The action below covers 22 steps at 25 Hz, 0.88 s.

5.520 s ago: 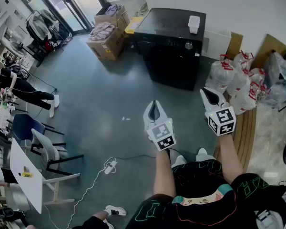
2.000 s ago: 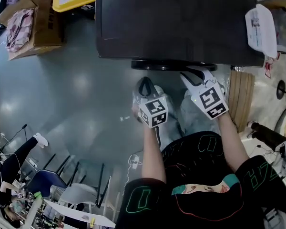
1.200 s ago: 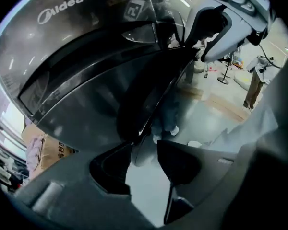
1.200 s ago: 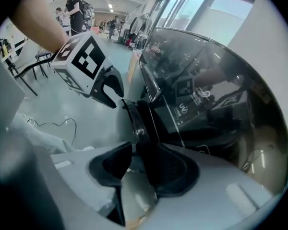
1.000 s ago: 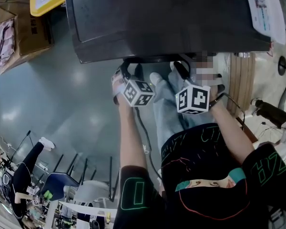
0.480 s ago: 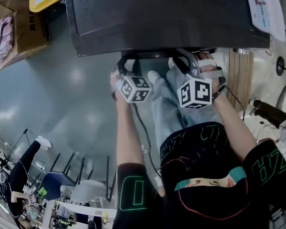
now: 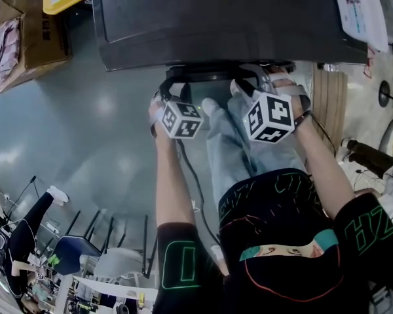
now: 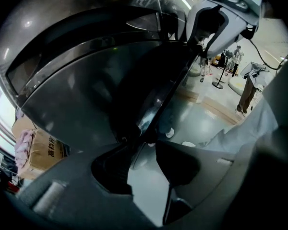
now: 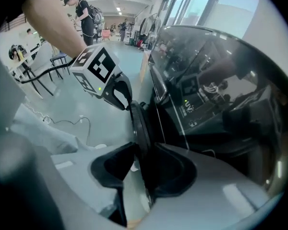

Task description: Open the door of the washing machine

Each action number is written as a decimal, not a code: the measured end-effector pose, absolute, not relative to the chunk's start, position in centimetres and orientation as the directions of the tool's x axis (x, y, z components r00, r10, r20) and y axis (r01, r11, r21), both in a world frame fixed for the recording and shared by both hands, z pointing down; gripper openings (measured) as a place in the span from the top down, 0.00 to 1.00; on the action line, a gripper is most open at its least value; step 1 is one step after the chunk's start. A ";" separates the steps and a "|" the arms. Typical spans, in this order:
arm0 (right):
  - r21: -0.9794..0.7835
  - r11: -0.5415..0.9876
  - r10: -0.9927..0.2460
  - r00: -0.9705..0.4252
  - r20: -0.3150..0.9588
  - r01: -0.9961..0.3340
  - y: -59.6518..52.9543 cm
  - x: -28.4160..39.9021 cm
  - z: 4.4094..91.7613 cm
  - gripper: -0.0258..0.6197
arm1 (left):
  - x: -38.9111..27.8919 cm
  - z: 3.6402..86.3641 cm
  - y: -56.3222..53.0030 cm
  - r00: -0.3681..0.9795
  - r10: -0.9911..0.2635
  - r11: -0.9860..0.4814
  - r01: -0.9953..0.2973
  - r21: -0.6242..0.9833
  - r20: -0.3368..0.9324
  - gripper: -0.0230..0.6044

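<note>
Along the front edge of the washer (image 7: 229, 18), whose black top fills the upper head view, the round door (image 7: 213, 75) bulges toward the person and, as far as I can judge, sits shut against the front face. Both grippers reach steeply down to its rim, the left gripper (image 8: 143, 143) near the rim's left end and the right gripper (image 9: 143, 146) toward its right. Both pairs of jaws have just been closing with the rim between them. On the right, the rim fills the gap and both pads look pressed on it, so that grip seems made. On the left, the rim's edge lies against one jaw while a sliver of floor (image 8: 144, 186) shows beside the other, so those jaws stand apart and clamp nothing yet. To do this well, I would finish the left squeeze before any pull, since the rim is glossy, curved and likely to slip from a half grip. Which side carries the hinge I cannot tell. The pull should start gently outward, let the latch side give first, then follow the door's swing rather than drag it straight.
</note>
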State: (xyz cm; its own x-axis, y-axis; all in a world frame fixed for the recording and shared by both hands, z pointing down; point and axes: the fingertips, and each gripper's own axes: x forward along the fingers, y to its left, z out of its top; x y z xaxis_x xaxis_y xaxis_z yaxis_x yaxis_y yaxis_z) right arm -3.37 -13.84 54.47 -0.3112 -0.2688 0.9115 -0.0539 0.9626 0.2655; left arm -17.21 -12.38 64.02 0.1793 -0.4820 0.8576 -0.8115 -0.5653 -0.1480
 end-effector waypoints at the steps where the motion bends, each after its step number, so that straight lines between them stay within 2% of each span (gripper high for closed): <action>1: 0.224 0.973 -0.229 -0.310 0.923 -0.052 -13.5 -3.5 54.4 0.75 | -17.2 64.1 -11.8 0.186 -0.476 -0.571 -0.809 -0.141 0.860 0.70; 3: 0.181 0.982 -0.188 -0.316 0.930 -0.050 -12.9 -3.5 54.4 0.74 | -17.2 64.1 -10.8 0.184 -0.470 -0.577 -0.804 -0.142 0.863 0.71; 11: 0.171 0.984 -0.175 -0.318 0.932 -0.041 -12.7 -3.4 54.4 0.74 | -17.0 64.2 -10.4 0.140 -0.478 -0.556 -0.812 -0.176 0.867 0.71; 22: 0.155 0.983 -0.118 -0.315 0.942 0.094 -9.2 -2.6 54.5 0.74 | -15.8 64.5 -5.2 0.116 -0.487 -0.464 -0.874 -0.144 0.866 0.71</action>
